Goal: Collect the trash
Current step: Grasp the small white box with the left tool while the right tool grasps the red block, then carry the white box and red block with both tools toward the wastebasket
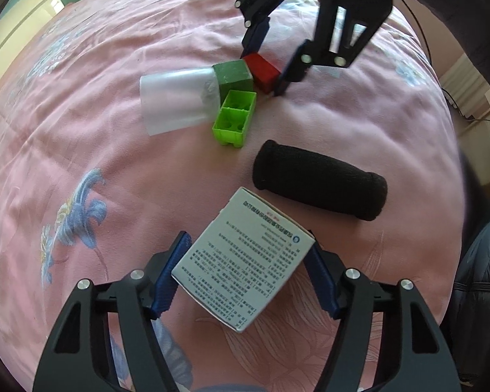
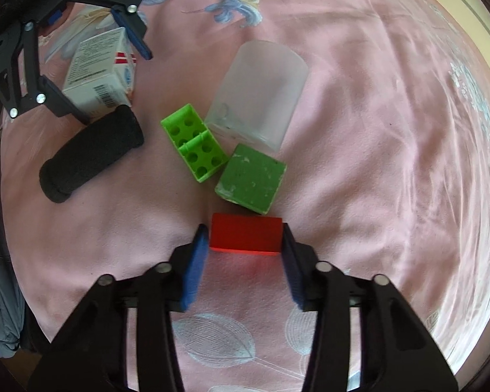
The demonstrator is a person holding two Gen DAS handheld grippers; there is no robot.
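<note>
A: Status, left gripper [image 1: 245,272]?
B: Jaws straddle the white printed carton [image 1: 245,261] on the pink bedspread [image 1: 98,114]; pads near its sides, contact not confirmed, so open.
A: Right gripper [image 2: 245,238]?
B: Closed on the red block [image 2: 246,234], beside the dark green block [image 2: 251,178].
A: Next step?
B: Probably finish closing on the carton, then lift both.

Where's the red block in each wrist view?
Left wrist: red block upper centre, between the right gripper's fingers, beside the dark green block.
Right wrist: red block lower centre, between that gripper's own fingers.
Shared landmark: the black foam roll.
</note>
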